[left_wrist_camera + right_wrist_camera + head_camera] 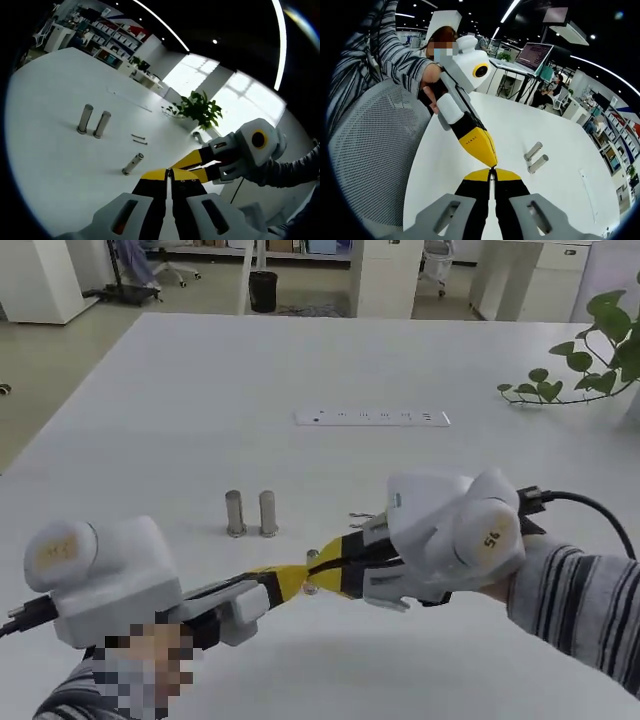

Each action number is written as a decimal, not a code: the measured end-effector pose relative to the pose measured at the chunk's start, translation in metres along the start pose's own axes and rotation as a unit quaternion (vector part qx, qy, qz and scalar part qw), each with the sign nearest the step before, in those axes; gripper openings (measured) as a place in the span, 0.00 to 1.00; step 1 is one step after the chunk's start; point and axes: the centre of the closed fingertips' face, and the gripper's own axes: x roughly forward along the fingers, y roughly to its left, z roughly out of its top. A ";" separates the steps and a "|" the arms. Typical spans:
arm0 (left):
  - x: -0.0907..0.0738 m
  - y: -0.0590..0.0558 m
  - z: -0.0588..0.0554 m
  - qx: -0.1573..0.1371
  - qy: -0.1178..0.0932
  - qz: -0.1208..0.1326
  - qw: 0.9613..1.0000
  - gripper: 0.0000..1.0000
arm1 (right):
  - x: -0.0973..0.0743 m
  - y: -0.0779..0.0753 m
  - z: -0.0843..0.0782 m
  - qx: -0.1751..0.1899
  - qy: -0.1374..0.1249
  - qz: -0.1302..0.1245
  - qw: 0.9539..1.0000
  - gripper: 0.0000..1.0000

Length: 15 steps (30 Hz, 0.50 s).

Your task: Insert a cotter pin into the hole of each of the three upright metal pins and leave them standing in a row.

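Two upright pins stand behind. The left gripper, pressed together, meets the right gripper, also pressed together, near the third metal pin. Probably a cotter pin is being readied; next it needs careful aiming at the hole.

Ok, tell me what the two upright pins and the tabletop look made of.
Upright pins: apparently metal, dull silver-grey with a soft sheen along their sides. Tabletop: smooth matte white, possibly laminate; the look alone leaves that open.

We see upright pins of dull grey metal, a smooth matt white counter, and fingers of smooth yellow plastic.
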 end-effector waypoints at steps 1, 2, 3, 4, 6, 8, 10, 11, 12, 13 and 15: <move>0.000 0.000 0.000 0.002 -0.001 -0.002 1.000 0.00 | 0.000 0.000 0.000 0.008 -0.004 0.000 1.000 0.00; 0.000 0.000 0.000 0.004 0.000 -0.002 1.000 0.00 | 0.000 0.000 0.001 0.010 -0.006 0.001 1.000 0.00; -0.001 0.000 0.001 0.009 0.000 -0.004 1.000 0.00 | 0.000 0.000 0.001 0.013 -0.008 0.001 1.000 0.00; -0.001 -0.001 0.001 0.022 0.001 -0.005 1.000 0.00 | 0.000 0.000 0.001 0.017 -0.008 0.002 1.000 0.00; -0.002 -0.001 0.001 0.041 0.005 -0.007 0.999 0.00 | 0.000 0.000 0.002 0.022 -0.012 0.002 1.000 0.00; -0.003 0.001 0.001 0.051 0.008 -0.006 0.999 0.00 | 0.000 0.001 0.002 0.031 -0.015 0.005 0.999 0.00; -0.005 0.003 -0.001 0.068 0.015 -0.002 0.998 0.00 | -0.001 0.000 0.002 0.041 -0.018 0.006 0.999 0.00; -0.006 0.005 -0.002 0.073 0.019 0.001 0.997 0.00 | -0.001 0.000 0.002 0.046 -0.019 0.008 0.999 0.00; -0.007 0.006 -0.003 0.083 0.023 0.001 0.996 0.00 | -0.001 0.001 0.002 0.052 -0.020 0.011 0.998 0.01; -0.008 0.005 -0.003 0.084 0.024 0.000 0.996 0.00 | -0.001 0.001 0.002 0.056 -0.021 0.012 0.998 0.01; -0.010 0.007 -0.004 0.094 0.028 -0.002 0.995 0.00 | -0.002 0.002 0.003 0.072 -0.025 0.017 0.997 0.02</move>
